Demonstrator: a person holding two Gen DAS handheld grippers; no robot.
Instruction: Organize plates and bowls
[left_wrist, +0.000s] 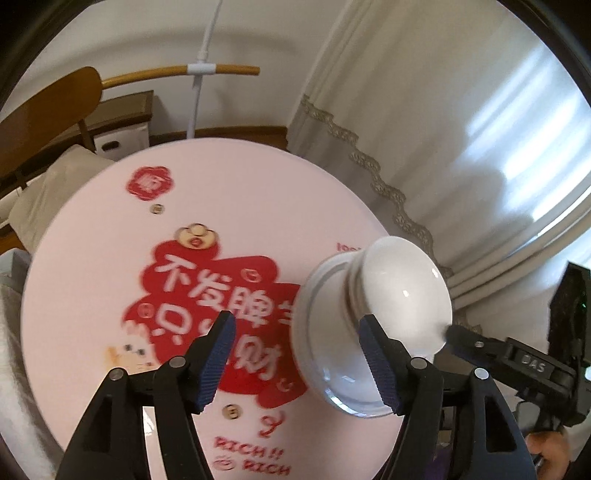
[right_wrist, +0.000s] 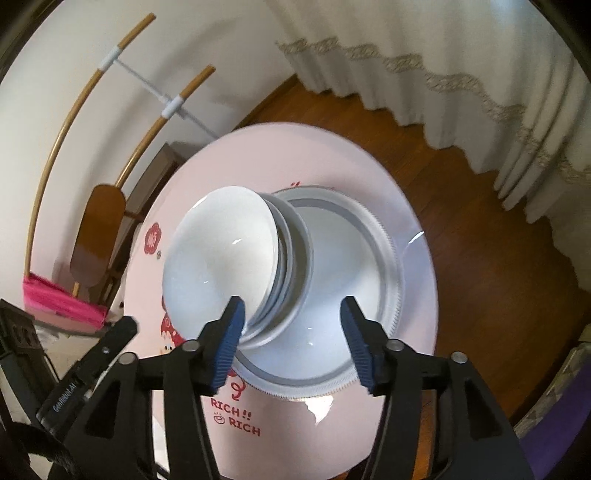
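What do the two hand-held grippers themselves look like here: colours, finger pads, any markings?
Both look alike: the left hand-held gripper and right hand-held gripper have matte black linkage fingers with silver round rivets at the joints and ribbed dark-blue pads at the tips. The left one's body, seen from the right wrist view, carries white "GenRobot.AI" lettering. No cables or sleeves are clearly visible.

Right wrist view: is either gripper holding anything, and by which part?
Nothing is held. The right gripper is open, with one fingertip at the near rim of the tilted top bowl. The left gripper is open too.
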